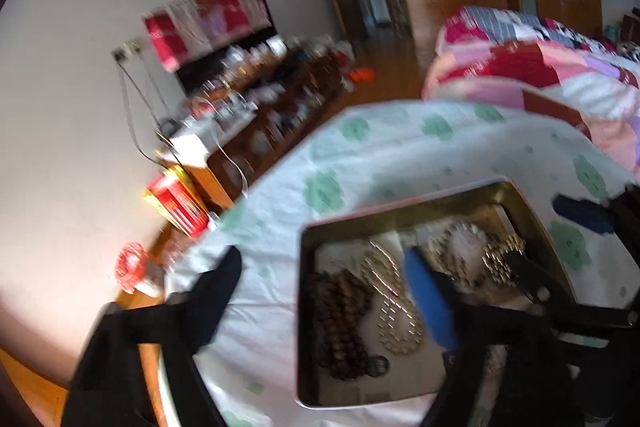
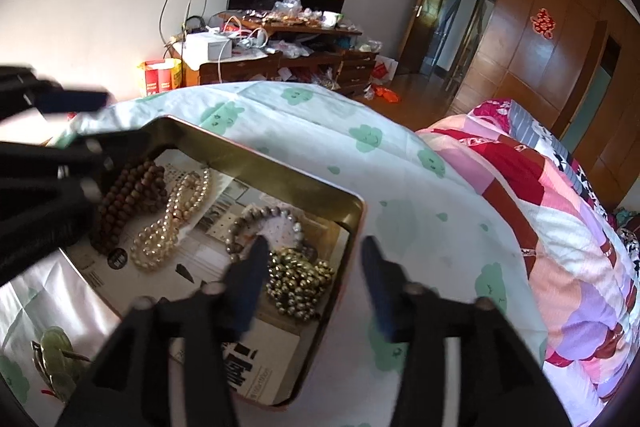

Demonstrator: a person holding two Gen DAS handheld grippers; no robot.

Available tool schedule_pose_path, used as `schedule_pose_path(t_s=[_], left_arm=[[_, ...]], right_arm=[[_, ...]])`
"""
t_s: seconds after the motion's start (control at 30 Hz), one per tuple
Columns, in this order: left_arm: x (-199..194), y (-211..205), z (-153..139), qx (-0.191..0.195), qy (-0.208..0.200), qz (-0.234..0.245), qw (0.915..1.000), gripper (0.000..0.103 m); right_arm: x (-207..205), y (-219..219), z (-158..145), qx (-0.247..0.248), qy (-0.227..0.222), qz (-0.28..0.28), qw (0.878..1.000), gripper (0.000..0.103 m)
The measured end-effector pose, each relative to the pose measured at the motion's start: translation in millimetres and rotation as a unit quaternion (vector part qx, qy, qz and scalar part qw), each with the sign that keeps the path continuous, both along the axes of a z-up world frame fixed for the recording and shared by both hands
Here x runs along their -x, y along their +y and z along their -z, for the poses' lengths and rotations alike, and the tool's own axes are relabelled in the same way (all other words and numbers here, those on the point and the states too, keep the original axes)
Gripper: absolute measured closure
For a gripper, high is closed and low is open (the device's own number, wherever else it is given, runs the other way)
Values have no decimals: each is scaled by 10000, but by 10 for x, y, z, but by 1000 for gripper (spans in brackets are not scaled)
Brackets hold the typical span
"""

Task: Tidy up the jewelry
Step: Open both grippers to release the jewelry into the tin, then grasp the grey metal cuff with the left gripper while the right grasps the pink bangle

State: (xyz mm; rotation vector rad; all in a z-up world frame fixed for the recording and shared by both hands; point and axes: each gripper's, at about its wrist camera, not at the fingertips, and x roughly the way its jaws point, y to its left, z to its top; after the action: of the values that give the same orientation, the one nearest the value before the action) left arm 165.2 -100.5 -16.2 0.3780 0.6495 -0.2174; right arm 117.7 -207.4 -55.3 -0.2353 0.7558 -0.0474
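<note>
An open gold-lined tin point(image 2: 280, 179) lies on the bed, lined with printed paper. Inside are a brown wooden bead string point(image 2: 132, 195), a pearl necklace point(image 2: 176, 219), a grey bead bracelet point(image 2: 248, 223) and a heap of gold beads point(image 2: 300, 279). My right gripper point(image 2: 314, 245) is open and straddles the tin's right rim just above the gold beads, gripping nothing. My left gripper point(image 1: 324, 255) is wide open over the tin's left wall point(image 1: 302, 307), beside the brown beads point(image 1: 340, 319) and pearls point(image 1: 392, 303), and it is empty. A green jade pendant point(image 2: 56, 359) lies on the sheet outside the tin.
The tin sits on a white sheet with green clouds point(image 2: 360, 135). A patchwork quilt point(image 2: 560, 227) is bunched to the right. Beyond the bed stand a cluttered wooden cabinet point(image 2: 280, 59), a red and yellow box point(image 2: 160, 75) and wooden wardrobe doors point(image 2: 540, 39).
</note>
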Motion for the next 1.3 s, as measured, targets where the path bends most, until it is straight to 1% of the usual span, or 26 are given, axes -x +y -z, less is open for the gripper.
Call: schedule_pose_path(t_s=[0.07,0.2,0.27,0.33,0.5,0.67,0.8,0.9,1.1,1.3], left_arm=[[14,30,-21,65,136,86,9998,17],[150,179,-27,187,175,94,9996,17],[226,270,0,195,218,21,9996,17],[313,381,38,273,305,-26,9992,17],[590,588,155,316,359,-151,9987,17],[895,714,305,367,519,-105,9979,17],[1108,702,406,174,500,-14,9986,17],[1172,691,475,151,593,51,9981,17],[1186,600,520,212,694,213,9971,17],[1171,484,577,160,761,360,9963,17]], right_arm=[[41,-9,-4,-7,13,44,10000,48],[155,-53,-22,-56,44,119,9999,48],[224,-92,-31,-105,38,174,9998,47],[299,-121,-38,-171,53,203,9996,44],[493,-142,-42,-209,42,246,9995,41],[731,-122,-7,-322,85,218,9992,39],[945,-83,49,-379,108,182,9991,38],[1070,-79,87,-430,146,181,9988,38],[1188,-54,163,-408,179,165,9989,37],[1197,-40,252,-424,247,154,9987,37]])
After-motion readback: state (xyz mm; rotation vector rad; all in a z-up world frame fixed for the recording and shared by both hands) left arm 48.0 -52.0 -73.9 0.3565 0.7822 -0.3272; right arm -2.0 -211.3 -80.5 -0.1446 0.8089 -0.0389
